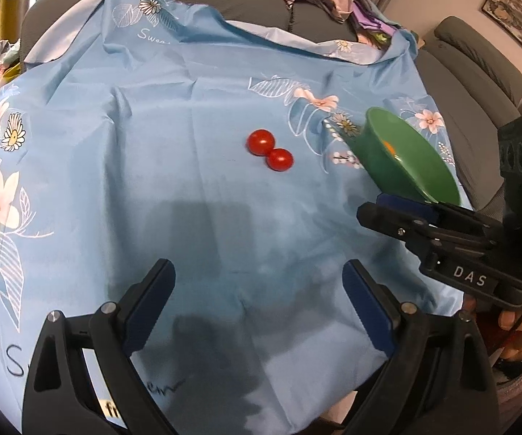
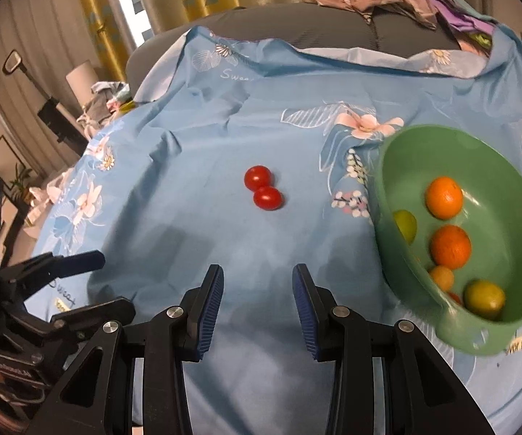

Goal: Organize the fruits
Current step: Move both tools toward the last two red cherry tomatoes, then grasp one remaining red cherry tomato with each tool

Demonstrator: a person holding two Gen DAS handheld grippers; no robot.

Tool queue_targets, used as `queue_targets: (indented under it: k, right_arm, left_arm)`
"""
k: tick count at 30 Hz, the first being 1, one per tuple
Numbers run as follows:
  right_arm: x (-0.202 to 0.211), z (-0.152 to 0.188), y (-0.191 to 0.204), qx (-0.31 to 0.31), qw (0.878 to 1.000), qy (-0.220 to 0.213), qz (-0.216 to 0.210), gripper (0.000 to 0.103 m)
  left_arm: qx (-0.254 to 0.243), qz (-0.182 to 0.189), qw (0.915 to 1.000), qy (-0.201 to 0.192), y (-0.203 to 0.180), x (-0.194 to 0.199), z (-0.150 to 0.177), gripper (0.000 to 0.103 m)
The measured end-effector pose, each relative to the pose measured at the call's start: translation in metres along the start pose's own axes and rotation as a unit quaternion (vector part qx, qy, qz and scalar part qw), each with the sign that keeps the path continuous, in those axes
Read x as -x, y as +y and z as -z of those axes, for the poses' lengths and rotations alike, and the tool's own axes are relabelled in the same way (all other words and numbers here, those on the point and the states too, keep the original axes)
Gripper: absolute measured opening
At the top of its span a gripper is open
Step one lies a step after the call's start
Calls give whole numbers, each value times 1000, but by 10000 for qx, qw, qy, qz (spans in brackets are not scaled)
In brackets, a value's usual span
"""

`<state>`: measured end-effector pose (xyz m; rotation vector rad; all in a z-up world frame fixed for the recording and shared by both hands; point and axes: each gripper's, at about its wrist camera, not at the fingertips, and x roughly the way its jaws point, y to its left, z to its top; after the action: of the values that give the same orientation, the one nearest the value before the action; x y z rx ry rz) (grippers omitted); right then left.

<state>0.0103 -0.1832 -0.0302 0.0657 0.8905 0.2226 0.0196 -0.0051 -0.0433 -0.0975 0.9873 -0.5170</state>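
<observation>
The left gripper (image 1: 259,301) hovers with its jaws spread wide, pointing toward twelve o'clock. At its three o'clock the right gripper (image 2: 257,302) hovers, jaws parted less widely, nothing between either pair.

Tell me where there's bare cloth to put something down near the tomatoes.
Bare cloth lies between the two tomatoes and the right gripper, and left of them toward the left gripper. It is crowded on the right, where the green bowl holds fruit.
</observation>
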Motion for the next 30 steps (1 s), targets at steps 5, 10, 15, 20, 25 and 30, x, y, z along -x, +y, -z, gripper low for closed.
queue_targets:
  k: [5,10,15,20,25,30]
  right_arm:
    - [-26,-21,4,290,9996,-20,54,40]
    - [-58,-40,5,450,9988,128,135,40]
    - [-88,-52,9,693,9960,437,363,40]
    - [-101,-58,8,763,9950,579,280,40]
    - [-110,-57,3,666,9954,661,177,38]
    - [-106,-57,-5,491,9971,573,114,32]
  left_arm:
    - [-4,-19,10000,-35,6,-6,-12,94]
    - [17,-93,9999,-41,15,-11,-21,94]
    - [31,-126,9999,13,21,-18,-26,94]
    - [32,-145,9999,32,24,-23,-32,94]
    - [-6,-166,9999,10,23,-27,-38,94]
    - [2,-233,9997,22,24,-32,-45,94]
